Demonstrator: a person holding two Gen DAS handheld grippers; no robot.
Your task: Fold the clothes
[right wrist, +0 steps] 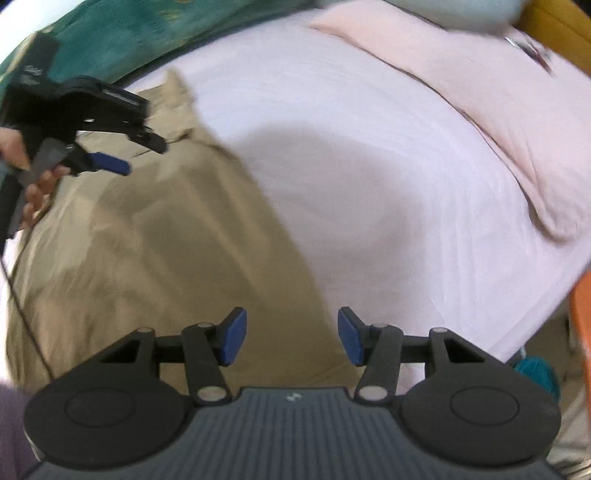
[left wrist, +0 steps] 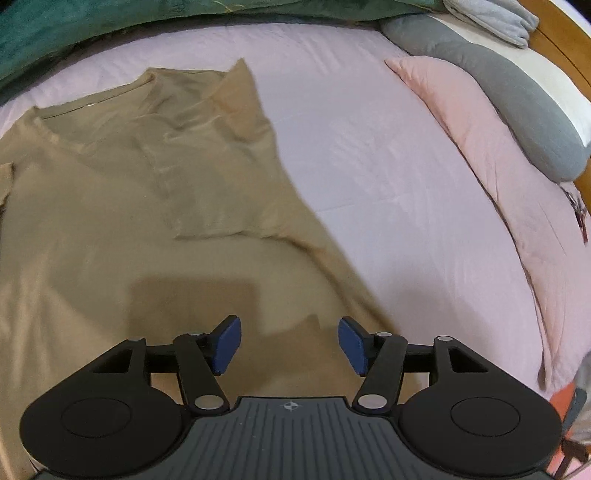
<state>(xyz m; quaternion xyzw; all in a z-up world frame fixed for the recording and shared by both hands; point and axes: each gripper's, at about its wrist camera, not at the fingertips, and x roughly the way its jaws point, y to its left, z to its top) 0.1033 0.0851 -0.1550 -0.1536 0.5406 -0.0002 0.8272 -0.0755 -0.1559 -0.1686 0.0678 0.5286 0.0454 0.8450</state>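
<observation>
A tan T-shirt (left wrist: 110, 206) lies on the pale pink bed sheet (left wrist: 369, 155), its right sleeve folded in over the chest. My left gripper (left wrist: 290, 345) hovers above the shirt's lower right part, open, with nothing between its blue pads (left wrist: 229, 343). In the right wrist view the same shirt (right wrist: 166, 240) fills the left half. My right gripper (right wrist: 291, 336) is open over the shirt's right edge, with nothing between its jaws. The left gripper (right wrist: 125, 155) appears there at upper left, held by a hand above the shirt.
A pink quilt (left wrist: 498, 184) lies folded along the right side of the bed, with a grey pillow (left wrist: 517, 103) behind it. A green blanket (left wrist: 110, 22) runs along the far edge. The wooden bed frame (left wrist: 561, 40) shows at top right. Bare sheet (right wrist: 369, 184) spreads right of the shirt.
</observation>
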